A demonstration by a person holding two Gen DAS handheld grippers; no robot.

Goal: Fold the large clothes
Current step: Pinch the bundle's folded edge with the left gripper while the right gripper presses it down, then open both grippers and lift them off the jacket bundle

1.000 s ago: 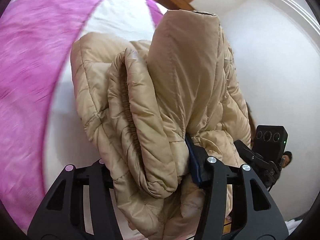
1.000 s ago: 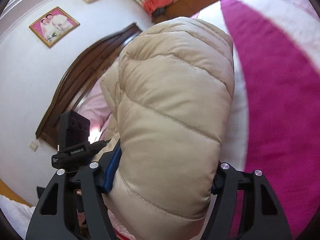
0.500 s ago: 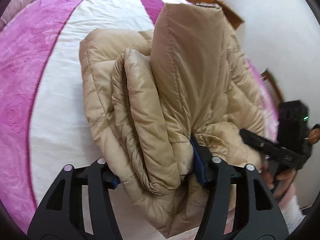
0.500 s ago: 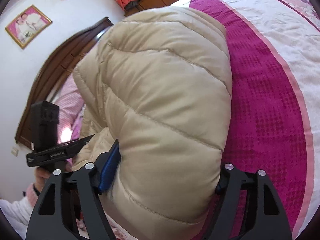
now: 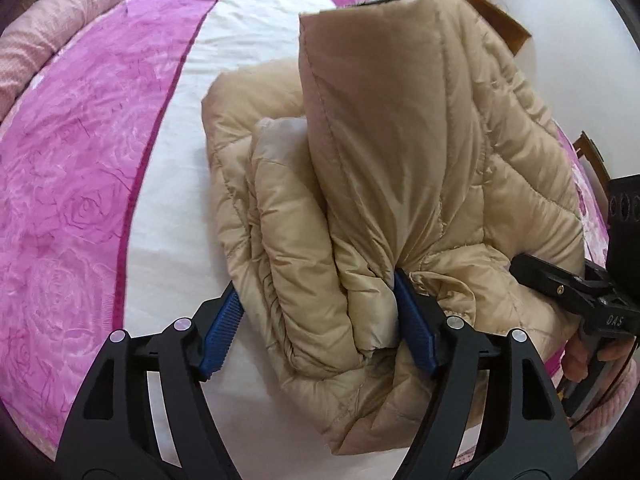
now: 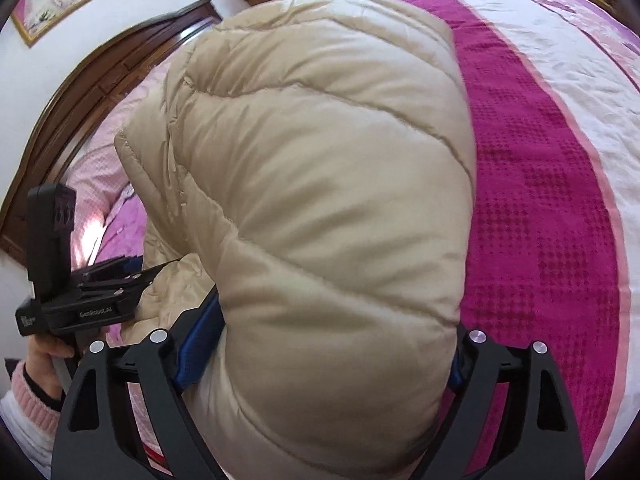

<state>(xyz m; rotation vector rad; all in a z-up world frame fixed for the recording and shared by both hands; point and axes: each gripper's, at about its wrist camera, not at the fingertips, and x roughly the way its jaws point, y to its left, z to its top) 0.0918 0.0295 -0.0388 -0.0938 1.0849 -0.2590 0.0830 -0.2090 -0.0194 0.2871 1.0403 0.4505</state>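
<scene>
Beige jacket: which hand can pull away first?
Probably the left. The left gripper and right gripper have just been opening; the left has one finger pad clear of the jacket, while padding fills the right from finger to finger.

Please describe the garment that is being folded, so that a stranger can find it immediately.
Look at the big bed with the pink and white cover. On its white stripe lies a bulky folded bundle, the beige quilted puffer jacket. It is the only shiny, padded, tan thing there.
</scene>
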